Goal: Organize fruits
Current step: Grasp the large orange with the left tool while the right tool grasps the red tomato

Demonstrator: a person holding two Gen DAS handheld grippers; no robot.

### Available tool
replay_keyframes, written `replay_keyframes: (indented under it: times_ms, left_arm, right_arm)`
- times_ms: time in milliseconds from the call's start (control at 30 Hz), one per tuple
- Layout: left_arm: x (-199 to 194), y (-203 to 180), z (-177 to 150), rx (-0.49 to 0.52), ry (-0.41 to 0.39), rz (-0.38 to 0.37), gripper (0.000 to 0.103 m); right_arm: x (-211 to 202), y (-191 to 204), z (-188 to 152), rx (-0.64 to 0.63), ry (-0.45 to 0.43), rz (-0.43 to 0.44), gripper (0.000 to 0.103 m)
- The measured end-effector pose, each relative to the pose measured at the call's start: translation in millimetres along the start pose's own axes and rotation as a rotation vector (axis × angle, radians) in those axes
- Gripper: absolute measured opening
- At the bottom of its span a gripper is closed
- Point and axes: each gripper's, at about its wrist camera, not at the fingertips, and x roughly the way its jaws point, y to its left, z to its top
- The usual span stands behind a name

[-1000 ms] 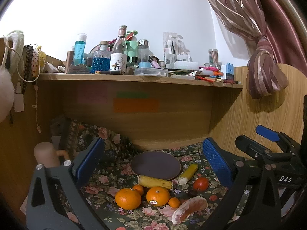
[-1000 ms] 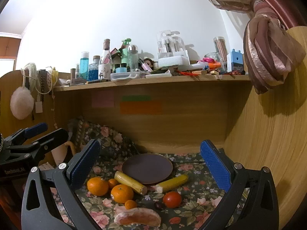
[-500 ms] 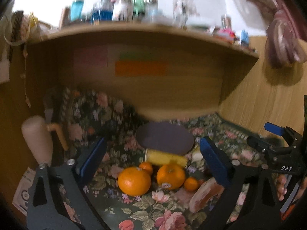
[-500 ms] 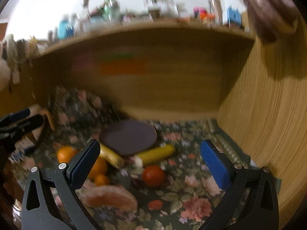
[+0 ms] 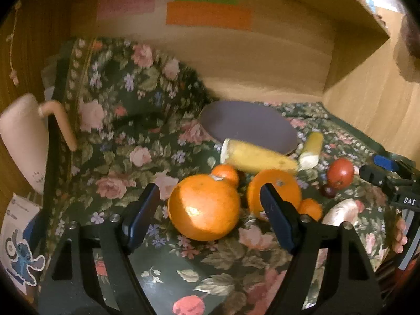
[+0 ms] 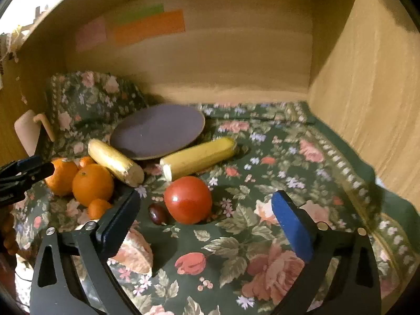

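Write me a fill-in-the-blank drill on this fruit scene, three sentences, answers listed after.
1. The jaws of the left gripper are open around the biggest ____.
2. Both banana pieces lie against the edge of the round ____ plate.
3. The right gripper is open, and the red tomato between its fingers rests on the ____ cloth.

Missing words: orange; purple; floral

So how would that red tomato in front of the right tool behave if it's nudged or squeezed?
The tomato looks round and glossy, so it would probably roll on the floral cloth and may slip. Likely soft, so the open right tool should close gently.
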Motion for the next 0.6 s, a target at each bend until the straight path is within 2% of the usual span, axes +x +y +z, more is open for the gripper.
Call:
replay_keyframes:
  times_ms: [100,267,467,533,600]
  left_arm:
    - [15,7,-1,-0.019,0.041,-0.009,0.079]
    - [30,8,-2,-0.043,0.084,-0.041,0.079]
    - [40,9,-4,-0.061,0.104,-0.033,0.07]
    - [40,12,-3,-0.074,0.104,-0.045,0.07]
    - [40,12,-3,-0.073,0.102,-0.046,0.069]
  right_arm:
    - [14,-1,1,0.003,0.035,0.023,0.094]
    - [33,0,1,0.0,0.104,0.056,0.074]
    - [41,0,-1,0.006,0.142,0.095,0.053]
    - [42,2,0,0.003,0.143,0.105,0.046]
    - [42,4,1,-0.004,0.141,0.096,0.046]
